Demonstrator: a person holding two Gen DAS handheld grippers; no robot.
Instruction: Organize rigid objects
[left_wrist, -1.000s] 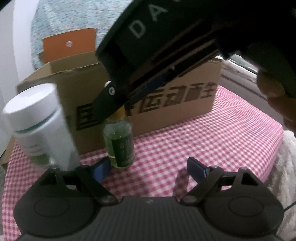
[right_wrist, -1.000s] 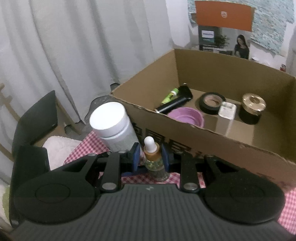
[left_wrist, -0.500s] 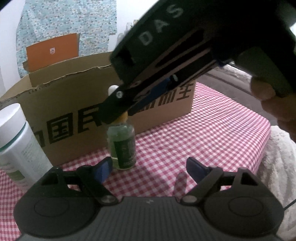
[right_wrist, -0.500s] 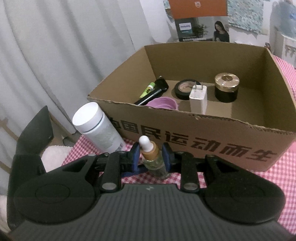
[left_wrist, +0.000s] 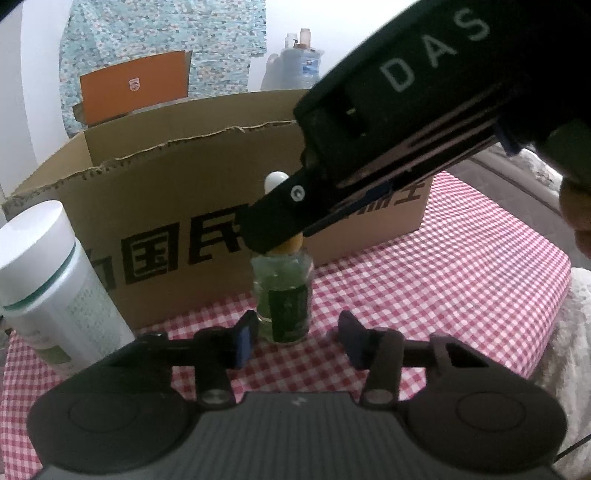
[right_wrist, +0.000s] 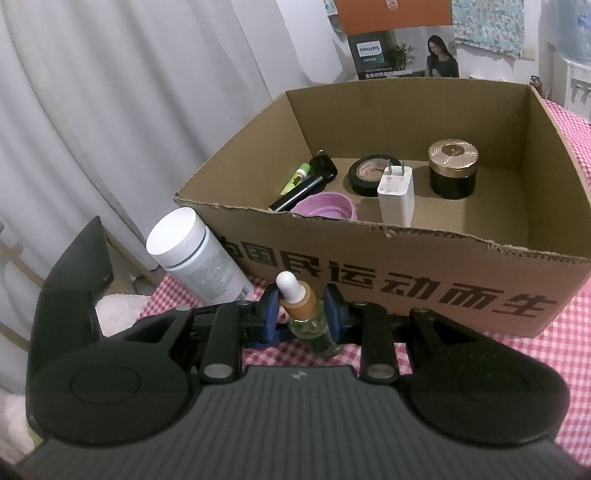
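Right tongs (right_wrist: 301, 314) clamp one dropper bottle (right_wrist: 308, 321); left tongs (left_wrist: 297, 338) gape empty; six items fill one box (right_wrist: 406, 266).

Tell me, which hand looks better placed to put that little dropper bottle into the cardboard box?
The right. Its gripper is closed on the dropper bottle, at its neck, just in front of the cardboard box. The left gripper is open and holds nothing.

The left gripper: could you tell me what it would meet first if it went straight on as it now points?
Probably the dropper bottle, just beyond the open left gripper and nearer its left finger; the cardboard box stands behind. Depth is uncertain.
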